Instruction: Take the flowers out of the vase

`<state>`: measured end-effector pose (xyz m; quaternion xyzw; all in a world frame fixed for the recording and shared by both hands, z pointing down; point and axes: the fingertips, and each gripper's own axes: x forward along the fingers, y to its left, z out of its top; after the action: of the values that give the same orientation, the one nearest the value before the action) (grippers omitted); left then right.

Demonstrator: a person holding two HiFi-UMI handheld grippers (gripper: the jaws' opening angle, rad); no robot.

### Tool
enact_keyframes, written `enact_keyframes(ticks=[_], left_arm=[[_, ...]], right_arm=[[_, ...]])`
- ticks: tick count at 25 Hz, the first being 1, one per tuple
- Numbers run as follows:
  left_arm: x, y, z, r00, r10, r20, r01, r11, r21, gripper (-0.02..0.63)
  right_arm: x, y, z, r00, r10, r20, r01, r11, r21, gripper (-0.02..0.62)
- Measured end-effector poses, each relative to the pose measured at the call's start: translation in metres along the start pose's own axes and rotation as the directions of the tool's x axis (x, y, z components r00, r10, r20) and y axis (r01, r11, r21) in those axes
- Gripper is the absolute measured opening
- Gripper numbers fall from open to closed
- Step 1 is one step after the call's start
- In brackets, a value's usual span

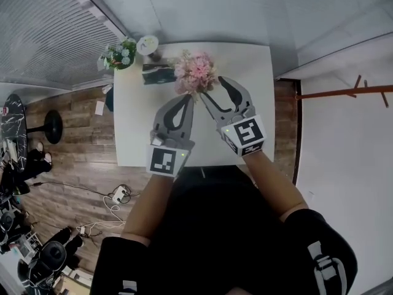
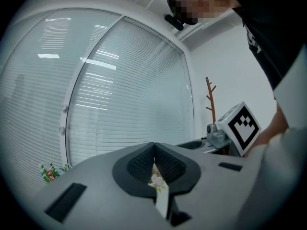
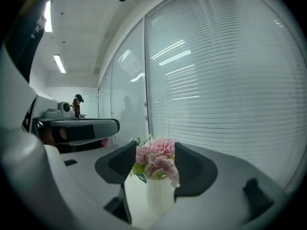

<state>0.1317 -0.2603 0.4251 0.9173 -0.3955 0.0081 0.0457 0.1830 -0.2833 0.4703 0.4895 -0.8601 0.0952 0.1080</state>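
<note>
A bunch of pink flowers (image 1: 194, 72) stands near the far edge of the white table (image 1: 138, 134); in the head view the blooms hide the vase. The right gripper view shows the flowers (image 3: 156, 159) in a white vase (image 3: 159, 195), straight ahead between my right gripper's jaws. My right gripper (image 1: 210, 86) is open, its pads on either side of the blooms without pressing on them. My left gripper (image 1: 188, 97) is just left of the bunch, jaws together. A small pale blossom (image 2: 156, 180) and a white strip show in the slit behind its pads (image 2: 169, 166).
A small potted plant (image 1: 120, 54), a white round object (image 1: 147, 43) and a dark object (image 1: 156, 74) sit at the table's far left corner. Window blinds run behind the table. A wooden coat stand (image 1: 344, 92) is at the right; cables and clutter lie on the floor at the left.
</note>
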Motion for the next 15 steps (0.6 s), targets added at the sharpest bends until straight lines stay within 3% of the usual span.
enact_keyframes(ticks=[8,15], left_arm=[[0.012,0.010,-0.016,0.999,0.040,-0.028,-0.040,0.999,0.004,0.012],[0.014,0.012,-0.024,0.998,0.057,-0.041,-0.057,0.998,0.003,0.012]], right_arm=[[0.022,-0.016,-0.030,0.998,-0.008,-0.056,0.009,1.000,0.018,0.311],[0.035,-0.018,-0.049,0.995,0.013,-0.097,-0.012,1.000,0.013,0.313]])
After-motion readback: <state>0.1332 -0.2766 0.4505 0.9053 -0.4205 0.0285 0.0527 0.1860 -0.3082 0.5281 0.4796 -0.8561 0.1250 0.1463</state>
